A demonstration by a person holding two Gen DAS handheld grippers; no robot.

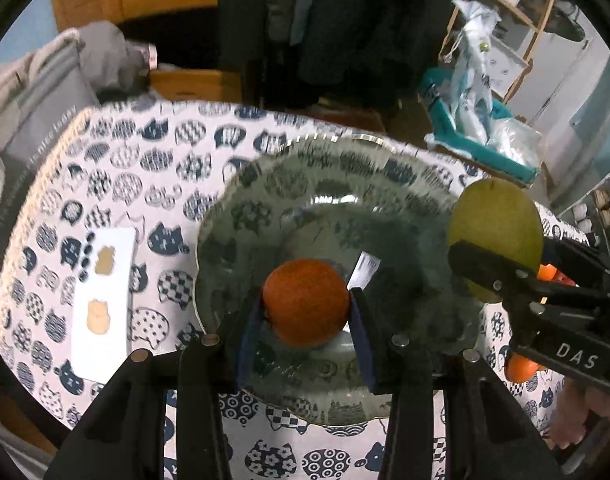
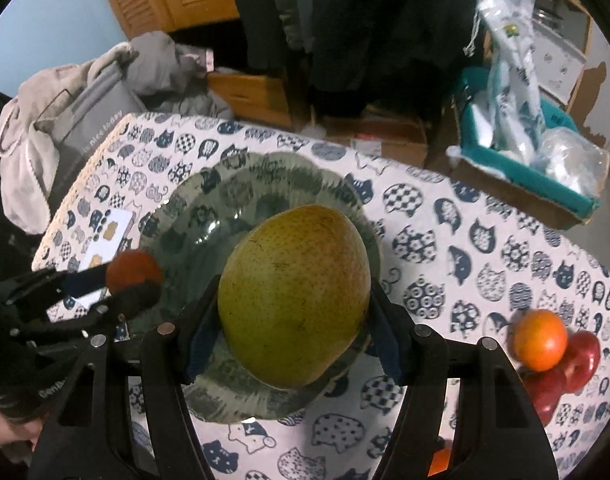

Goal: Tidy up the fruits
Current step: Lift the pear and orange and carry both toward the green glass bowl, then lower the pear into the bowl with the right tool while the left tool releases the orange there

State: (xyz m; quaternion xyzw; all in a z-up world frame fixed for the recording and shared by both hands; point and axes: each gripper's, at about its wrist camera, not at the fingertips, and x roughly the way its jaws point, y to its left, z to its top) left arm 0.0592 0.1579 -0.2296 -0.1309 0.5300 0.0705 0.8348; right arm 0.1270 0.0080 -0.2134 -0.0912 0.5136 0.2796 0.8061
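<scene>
My left gripper (image 1: 307,308) is shut on a small orange tangerine (image 1: 305,302) and holds it over the near part of a green patterned plate (image 1: 265,200). My right gripper (image 2: 293,312) is shut on a large yellow-green mango (image 2: 293,292) and holds it above the same plate (image 2: 193,216). The mango (image 1: 497,224) and right gripper also show at the plate's right edge in the left wrist view. The tangerine (image 2: 133,270) and left gripper show at the left in the right wrist view.
The table has a cat-print cloth (image 2: 465,248). An orange (image 2: 539,338) and red apples (image 2: 581,360) lie at the right. A white card (image 1: 101,300) lies left of the plate. A teal box (image 2: 545,168) and grey bag (image 2: 73,128) stand beyond the table.
</scene>
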